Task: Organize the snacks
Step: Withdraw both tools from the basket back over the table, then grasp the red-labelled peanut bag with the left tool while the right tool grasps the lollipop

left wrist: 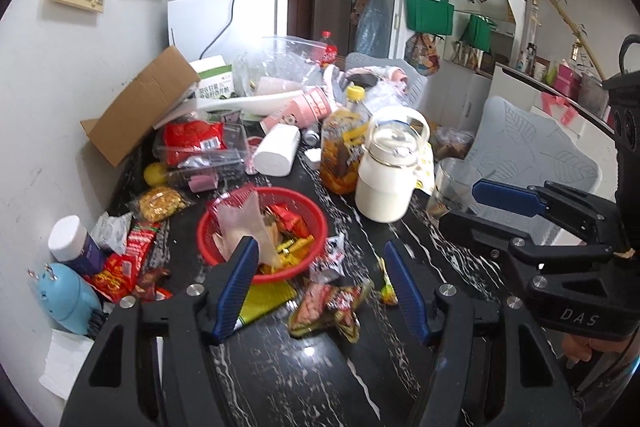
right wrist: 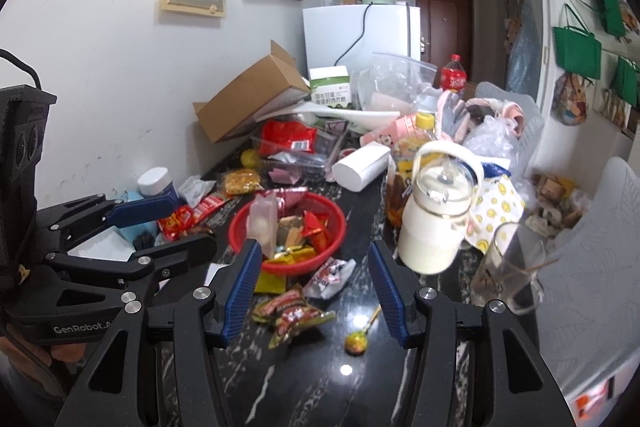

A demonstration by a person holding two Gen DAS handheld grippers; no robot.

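I had both grippers hovering over the black marble table (right wrist: pixel 304 387), the left gripper (left wrist: pixel 320 291) and right gripper (right wrist: pixel 314 287) each spread and holding nothing. A red basket (right wrist: pixel 240 227) already held several snacks; a crumpled snack packet (right wrist: pixel 294 315) and a lollipop (right wrist: pixel 356 341) lay loose just before it. I judged collecting underway, next pinching that packet

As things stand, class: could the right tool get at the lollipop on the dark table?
Probably yes. The right tool is open and empty, and the lollipop lies alone on bare table just ahead of it, with nothing between.
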